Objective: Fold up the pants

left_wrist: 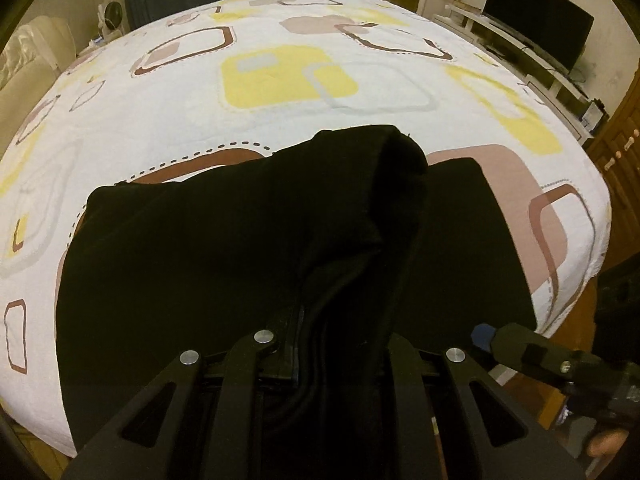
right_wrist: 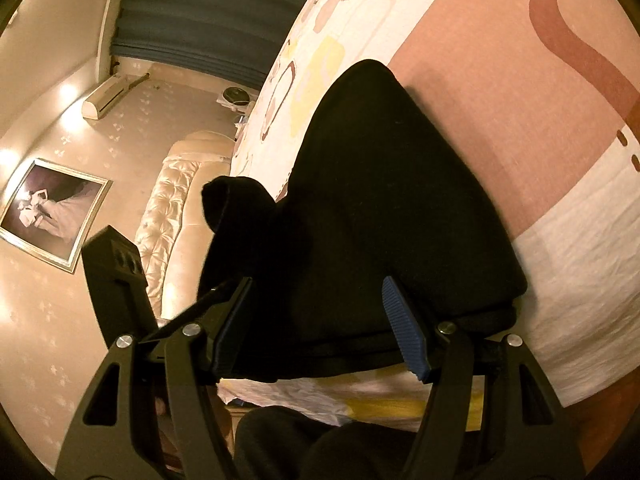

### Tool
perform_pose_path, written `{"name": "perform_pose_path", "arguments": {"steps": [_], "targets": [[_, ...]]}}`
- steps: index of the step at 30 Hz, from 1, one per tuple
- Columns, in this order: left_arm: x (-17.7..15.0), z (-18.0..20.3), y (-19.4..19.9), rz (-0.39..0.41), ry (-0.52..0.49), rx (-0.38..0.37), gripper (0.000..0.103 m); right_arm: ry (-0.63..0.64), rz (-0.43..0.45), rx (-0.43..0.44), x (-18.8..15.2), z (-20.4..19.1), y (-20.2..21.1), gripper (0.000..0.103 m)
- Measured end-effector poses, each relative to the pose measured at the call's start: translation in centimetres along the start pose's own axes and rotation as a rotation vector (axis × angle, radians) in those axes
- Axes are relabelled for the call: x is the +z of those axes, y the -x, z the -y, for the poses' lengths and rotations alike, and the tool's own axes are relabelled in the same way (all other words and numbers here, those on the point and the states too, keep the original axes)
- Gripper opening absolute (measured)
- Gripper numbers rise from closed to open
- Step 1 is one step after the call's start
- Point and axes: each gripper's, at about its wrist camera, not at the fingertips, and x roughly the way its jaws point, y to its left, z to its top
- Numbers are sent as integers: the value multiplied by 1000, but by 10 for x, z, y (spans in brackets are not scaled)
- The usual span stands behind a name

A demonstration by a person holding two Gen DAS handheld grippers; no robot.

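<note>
Left hand-held gripper [left_wrist: 340, 344] pinches a bunched pants [left_wrist: 248, 248] end above the bed [left_wrist: 280, 80]; right hand-held gripper [right_wrist: 320, 328] gapes, so the fold may drag askew.

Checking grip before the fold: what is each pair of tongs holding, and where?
Left tongs: shut on black fabric pants, a bunched fold. Right tongs: open around their edge.

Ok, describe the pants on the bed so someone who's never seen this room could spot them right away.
Find the bed, covered by a white sheet printed with yellow, pink and brown rounded squares. At its near edge lie the black pants, partly folded, one bunched end pinched up by the left tool. They are the only plain dark thing on that pale, patterned sheet.
</note>
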Motion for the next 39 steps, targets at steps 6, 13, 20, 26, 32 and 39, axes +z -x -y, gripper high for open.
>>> {"name": "perform_pose_path", "arguments": {"steps": [6,13,20,26,32,39], "targets": [[-4,11,-3,24,-50,56,15,-1,-1,5,0,2,2,65],[-7,17,-1,46,-84,75,18,-2,1,7,1,3,2,65],[-13,19,16,83,-98,66,42,-6,2,12,1,2,3,65],[-17,16,38,121,-79,21,69,-5,2,12,1,3,2,65],[-20,13,64,170,-65,-2,79,-1,4,13,2,2,3,65],[-38,-33,88,191,-30,68,80,1,3,13,2,2,2,65]]}}
